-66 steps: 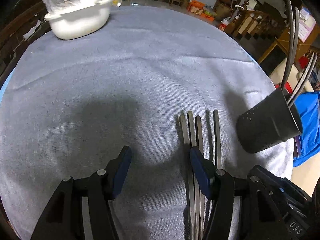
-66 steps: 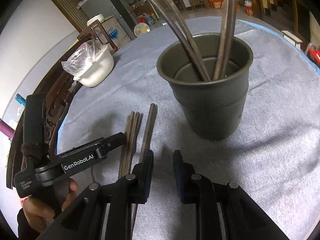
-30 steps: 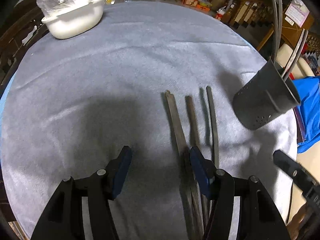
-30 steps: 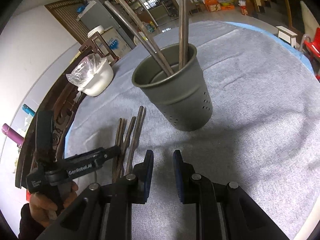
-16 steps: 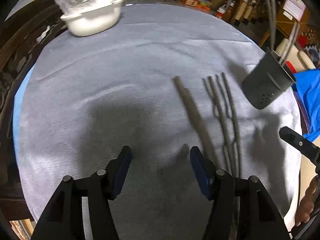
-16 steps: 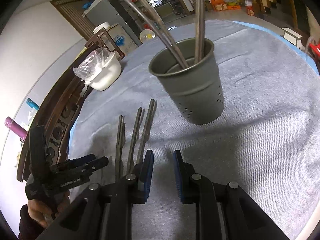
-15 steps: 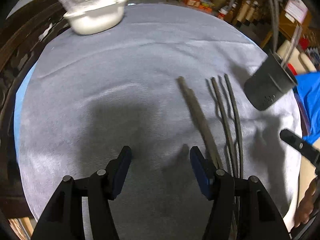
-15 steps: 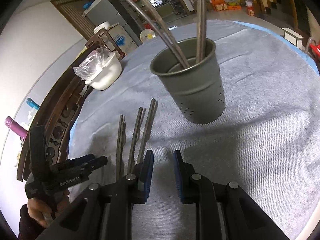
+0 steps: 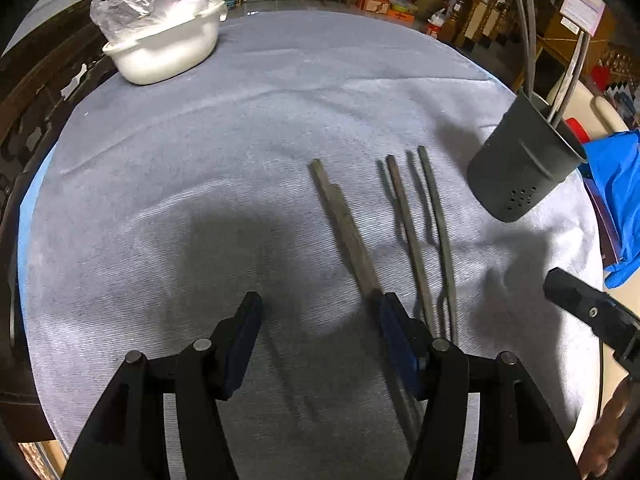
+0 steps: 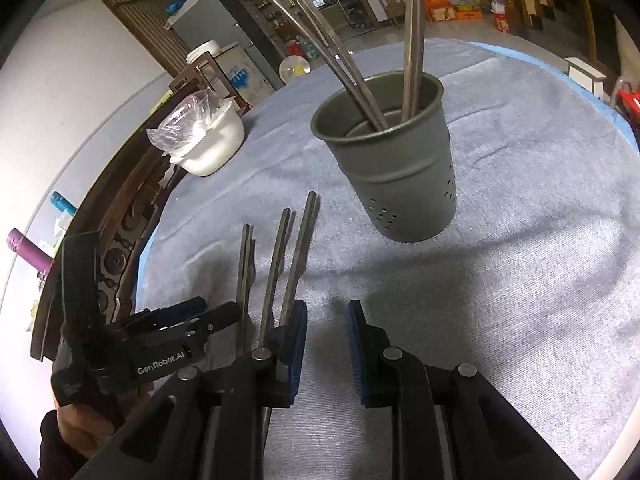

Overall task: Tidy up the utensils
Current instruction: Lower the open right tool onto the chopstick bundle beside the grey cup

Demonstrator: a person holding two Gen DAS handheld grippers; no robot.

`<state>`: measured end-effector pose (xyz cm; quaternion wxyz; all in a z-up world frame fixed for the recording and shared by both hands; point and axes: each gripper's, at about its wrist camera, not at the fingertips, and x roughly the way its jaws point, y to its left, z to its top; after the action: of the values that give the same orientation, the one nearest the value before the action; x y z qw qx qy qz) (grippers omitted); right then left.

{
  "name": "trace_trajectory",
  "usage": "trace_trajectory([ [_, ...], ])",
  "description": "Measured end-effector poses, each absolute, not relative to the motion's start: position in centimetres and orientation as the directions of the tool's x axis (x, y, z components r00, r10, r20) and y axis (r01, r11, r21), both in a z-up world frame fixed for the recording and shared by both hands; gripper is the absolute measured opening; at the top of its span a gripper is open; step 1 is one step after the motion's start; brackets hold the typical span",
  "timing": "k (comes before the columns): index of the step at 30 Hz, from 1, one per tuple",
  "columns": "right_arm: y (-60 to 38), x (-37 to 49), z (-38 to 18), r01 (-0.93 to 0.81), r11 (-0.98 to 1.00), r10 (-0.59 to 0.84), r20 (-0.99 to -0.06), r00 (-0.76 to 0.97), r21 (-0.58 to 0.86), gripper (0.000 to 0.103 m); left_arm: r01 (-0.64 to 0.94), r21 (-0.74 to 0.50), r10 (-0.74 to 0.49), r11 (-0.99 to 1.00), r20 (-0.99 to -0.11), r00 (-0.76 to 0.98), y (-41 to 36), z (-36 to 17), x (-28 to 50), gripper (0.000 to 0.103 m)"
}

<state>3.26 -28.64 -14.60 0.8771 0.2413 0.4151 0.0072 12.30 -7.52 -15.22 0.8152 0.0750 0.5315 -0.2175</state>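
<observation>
On the cloth-covered worktop [image 9: 200, 168] several utensils [image 9: 404, 216] lie side by side, running lengthwise away from the left tool [image 9: 320, 344]. One pair [image 9: 344, 220] lies apart to the left of the others, its near end passing just beside that tool's right finger [image 9: 394, 332]. To the right of the row, near the worktop's edge, stands the holder [image 10: 394, 172], with more utensils [image 10: 348, 64] standing in it and leaning against its rim. The bowl [image 9: 168, 52] sits at the far left, well apart from everything else. From the right wrist view, the right tool [image 10: 326, 344] hangs before the holder, the lying utensils to its left and the left tool beyond them.
</observation>
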Motion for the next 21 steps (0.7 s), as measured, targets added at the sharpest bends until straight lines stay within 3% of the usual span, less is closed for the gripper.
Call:
trace_trajectory([
  [21,-26.3,8.3,-15.3,0.158,0.91,0.22,-0.771,0.597,0.382,0.023,0.306,-0.199,-0.295,0.931,-0.905,0.307,-4.5,-15.8,17.3,0.062],
])
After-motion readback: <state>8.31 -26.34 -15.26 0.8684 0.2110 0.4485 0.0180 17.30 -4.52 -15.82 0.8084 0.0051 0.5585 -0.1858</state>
